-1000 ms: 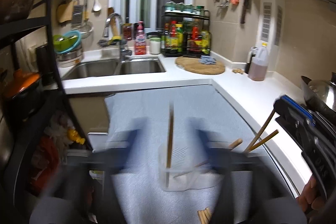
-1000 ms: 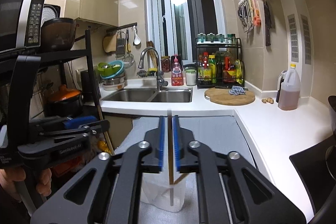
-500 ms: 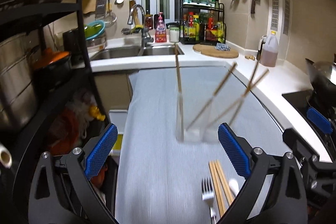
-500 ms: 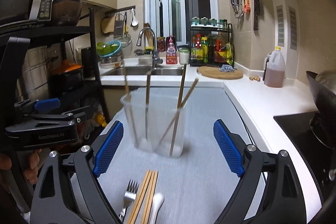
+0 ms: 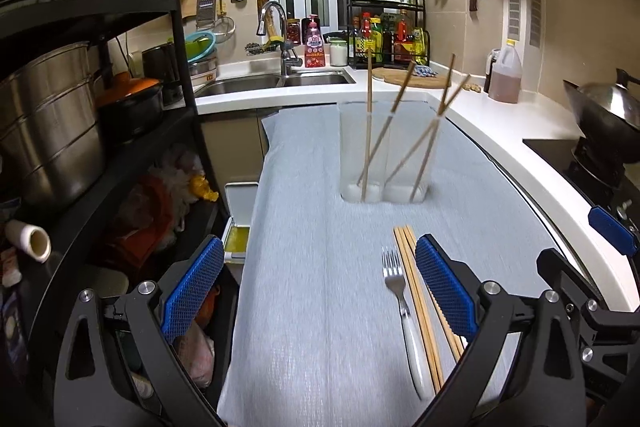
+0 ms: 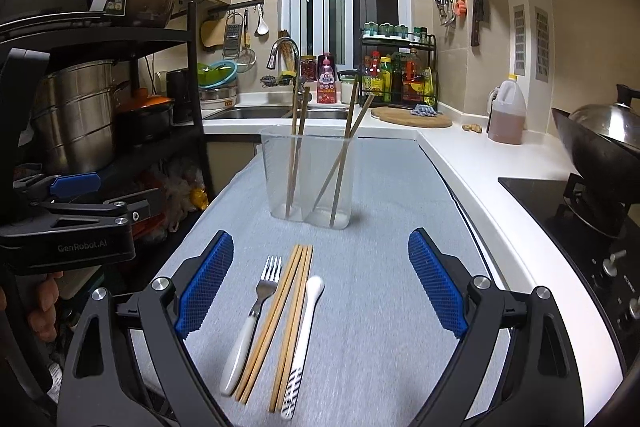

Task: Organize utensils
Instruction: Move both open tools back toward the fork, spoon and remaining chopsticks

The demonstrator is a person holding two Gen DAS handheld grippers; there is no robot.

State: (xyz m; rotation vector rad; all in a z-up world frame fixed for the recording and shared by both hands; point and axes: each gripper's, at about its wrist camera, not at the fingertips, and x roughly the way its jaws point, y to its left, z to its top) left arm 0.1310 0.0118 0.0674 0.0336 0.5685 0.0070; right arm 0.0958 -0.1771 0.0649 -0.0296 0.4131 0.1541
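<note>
Both sets of tongs hang wide open and empty, and the right tongs (image 6: 320, 283) sit nearer — the loose wooden chopsticks (image 6: 280, 319) lie on the grey-clothed bench (image 6: 380, 187) between their blue pads, long axis running straight away toward the clear plastic holder (image 6: 308, 179), while the left tongs (image 5: 316, 291) hang off to the side.

The grey mat (image 6: 400, 267) is bare between the clear holder (image 6: 308, 179) and the flat-lying fork (image 6: 250, 323), loose chopsticks (image 6: 280, 323) and spoon (image 6: 304, 339), so there is room to pass there. Four chopsticks (image 6: 296, 147) lean out of the holder, fanning above its rim and blocking a straight drop from overhead. To the left a black rack (image 5: 120, 131) with a steel pot (image 5: 48, 123) stands close beside the mat edge. To the right, the white counter (image 6: 500, 179) lies open up to the wok (image 6: 604, 143) on the stove (image 6: 580, 227).
</note>
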